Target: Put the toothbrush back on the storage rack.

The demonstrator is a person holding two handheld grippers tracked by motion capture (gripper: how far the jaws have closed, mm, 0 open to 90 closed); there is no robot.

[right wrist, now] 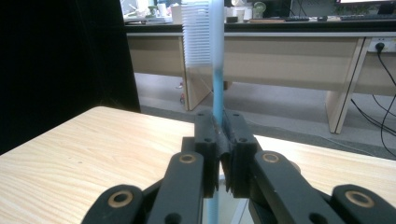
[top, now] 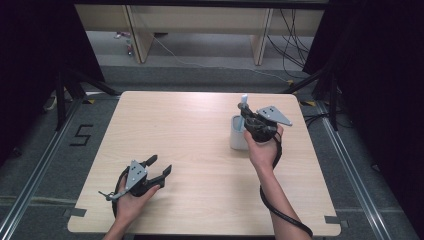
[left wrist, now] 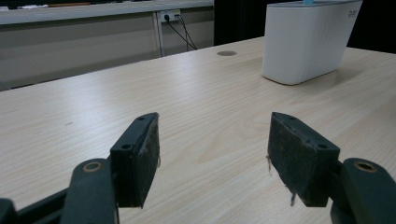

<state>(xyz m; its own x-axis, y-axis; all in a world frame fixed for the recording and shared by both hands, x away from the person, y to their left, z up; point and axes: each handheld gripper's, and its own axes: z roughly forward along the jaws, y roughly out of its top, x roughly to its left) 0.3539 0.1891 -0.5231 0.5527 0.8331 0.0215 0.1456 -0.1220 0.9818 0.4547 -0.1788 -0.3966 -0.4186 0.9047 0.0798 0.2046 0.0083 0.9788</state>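
A blue toothbrush with white bristles stands upright, head up, pinched between the pads of my right gripper. In the high view my right gripper holds the toothbrush over a white cup-like holder at the table's right middle. My left gripper rests near the front left of the table, jaws apart with nothing between them. From the left gripper view the open left gripper points across bare wood toward the white holder.
The light wooden table has a small round hole near the holder. Desks and cables stand on the floor beyond the far edge. Dark curtains flank both sides.
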